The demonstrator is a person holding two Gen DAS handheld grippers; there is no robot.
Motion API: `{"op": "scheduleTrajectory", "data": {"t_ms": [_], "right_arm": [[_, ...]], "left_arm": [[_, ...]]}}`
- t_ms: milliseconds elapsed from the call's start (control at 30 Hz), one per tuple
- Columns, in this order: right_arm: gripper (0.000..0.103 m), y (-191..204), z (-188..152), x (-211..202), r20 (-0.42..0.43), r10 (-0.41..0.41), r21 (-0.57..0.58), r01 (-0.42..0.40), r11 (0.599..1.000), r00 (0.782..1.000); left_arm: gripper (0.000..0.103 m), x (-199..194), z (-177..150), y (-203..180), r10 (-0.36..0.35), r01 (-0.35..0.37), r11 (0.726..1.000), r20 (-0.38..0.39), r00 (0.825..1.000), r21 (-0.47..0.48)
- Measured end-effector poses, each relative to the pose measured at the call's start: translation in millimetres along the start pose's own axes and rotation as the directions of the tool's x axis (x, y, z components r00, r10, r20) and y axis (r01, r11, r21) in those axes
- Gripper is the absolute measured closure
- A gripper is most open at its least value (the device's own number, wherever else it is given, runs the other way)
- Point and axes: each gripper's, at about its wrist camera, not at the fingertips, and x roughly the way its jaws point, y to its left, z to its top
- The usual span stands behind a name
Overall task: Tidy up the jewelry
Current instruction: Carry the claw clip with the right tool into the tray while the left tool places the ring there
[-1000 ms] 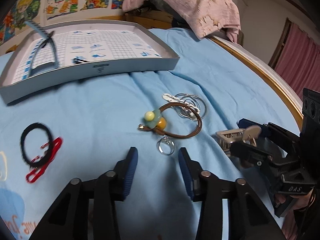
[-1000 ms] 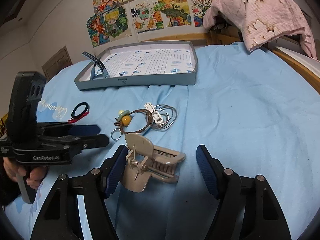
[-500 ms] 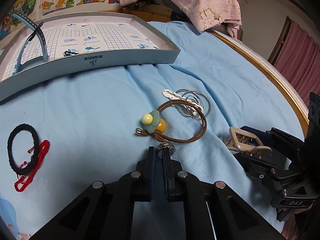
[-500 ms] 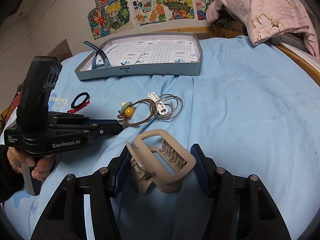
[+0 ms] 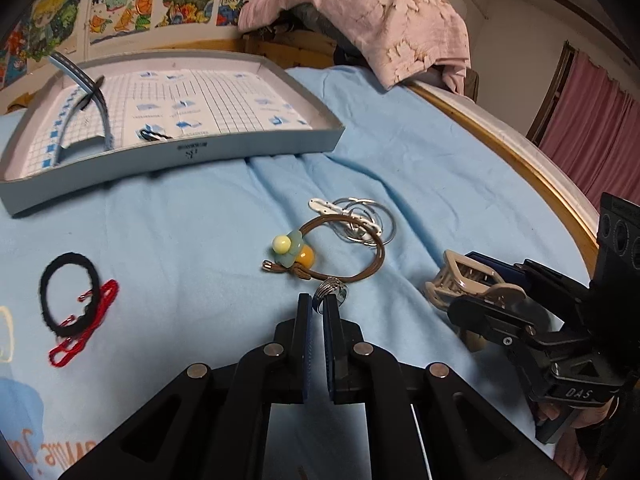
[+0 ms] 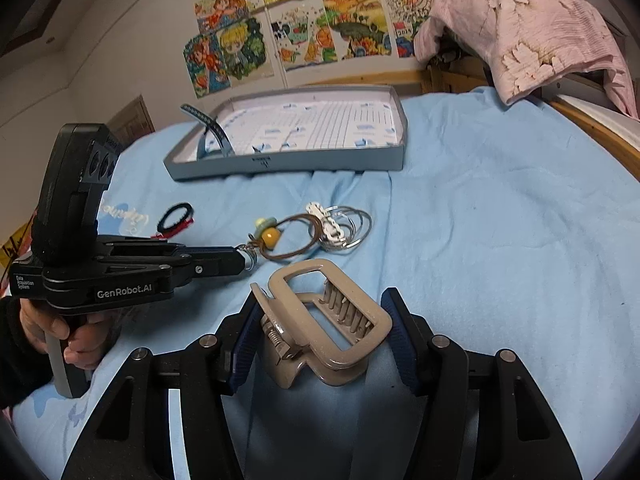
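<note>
Silver ring (image 5: 331, 289) pinched in left claw (image 5: 317, 303); beige toothed hair clip (image 6: 324, 320) gripped by right claw (image 6: 324, 320).

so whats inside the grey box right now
A blue headband stands at its left end, and a small dark hair tie lies by the front wall. That wall hides the floor behind it.

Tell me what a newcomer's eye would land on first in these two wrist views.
Probably the beige claw hair clip, large in the foreground and clamped between the right gripper's blue pads. Next, the left gripper, shut on a small silver ring on the blue bedsheet, just in front of the brown cord bracelet with its yellow bead. Behind them lies the grey tray.
</note>
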Motion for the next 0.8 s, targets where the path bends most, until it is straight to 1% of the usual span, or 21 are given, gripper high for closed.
{"op": "scheduleTrajectory", "data": {"t_ms": [233, 333, 400, 533, 633, 733, 800], "right_arm": [[0.049, -1, 7, -12, 0.065, 0.02, 0.013, -0.021, 1.0, 0.998], [0.049, 0, 20, -13, 0.097, 0.025, 0.013, -0.026, 1.0, 0.995], [0.049, 1, 34, -8, 0.114, 0.032, 0.014, -0.033, 0.999, 0.993], [0.049, 4, 67, 8, 0.14, 0.028, -0.013, -0.026, 1.0, 0.99], [0.049, 1, 95, 29, 0.156, 0.02, -0.029, -0.016, 0.999, 0.988], [0.049, -7, 123, 59, 0.162, 0.012, -0.017, -0.01, 1.0, 0.987], [0.049, -12, 140, 80, 0.161, 0.013, -0.013, -0.011, 1.0, 0.987]], "left_arm": [[0.097, -25, 6, 2, 0.026, -0.022, 0.999, 0.081, 0.996, -0.045], [0.097, -31, 17, 8, 0.05, -0.041, 0.996, 0.117, 0.992, -0.077], [0.097, -31, 31, 16, 0.081, -0.066, 0.992, 0.139, 0.987, -0.109], [0.097, -22, 59, 36, 0.109, -0.081, 0.983, 0.174, 0.979, -0.162], [0.097, -8, 84, 54, 0.127, -0.088, 0.976, 0.192, 0.973, -0.201], [0.097, 11, 110, 63, 0.148, -0.108, 0.974, 0.2, 0.969, -0.198], [0.097, 25, 123, 68, 0.164, -0.125, 0.971, 0.187, 0.969, -0.203]]}}
